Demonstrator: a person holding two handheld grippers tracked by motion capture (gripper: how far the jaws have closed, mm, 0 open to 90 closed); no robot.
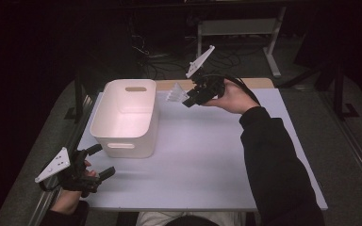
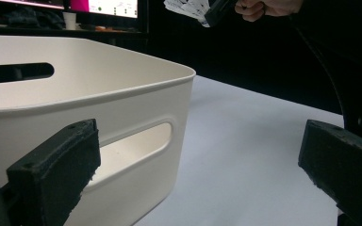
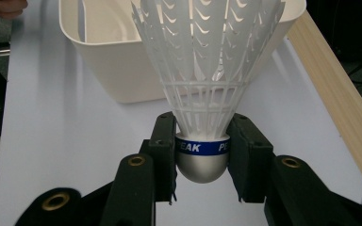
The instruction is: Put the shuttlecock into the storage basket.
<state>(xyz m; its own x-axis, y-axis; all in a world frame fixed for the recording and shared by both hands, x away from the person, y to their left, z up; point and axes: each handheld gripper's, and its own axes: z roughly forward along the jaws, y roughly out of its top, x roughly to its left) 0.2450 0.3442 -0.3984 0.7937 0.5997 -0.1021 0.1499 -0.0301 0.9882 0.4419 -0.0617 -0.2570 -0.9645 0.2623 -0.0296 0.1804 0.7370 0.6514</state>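
White worktop (image 1: 207, 150) w/ bin (image 1: 125, 117) at left. Right hand-held gripper (image 3: 201, 150) clamps shuttlecock (image 3: 202, 70) by its cap, held above worktop beside bin; its own view shows blue band. Left hand-held gripper (image 1: 101, 162) open near bin's front, jaws apart.

shuttlecock (image 3: 206, 70): white, blue band | bin (image 1: 125, 117): cream | table (image 1: 207, 155): white
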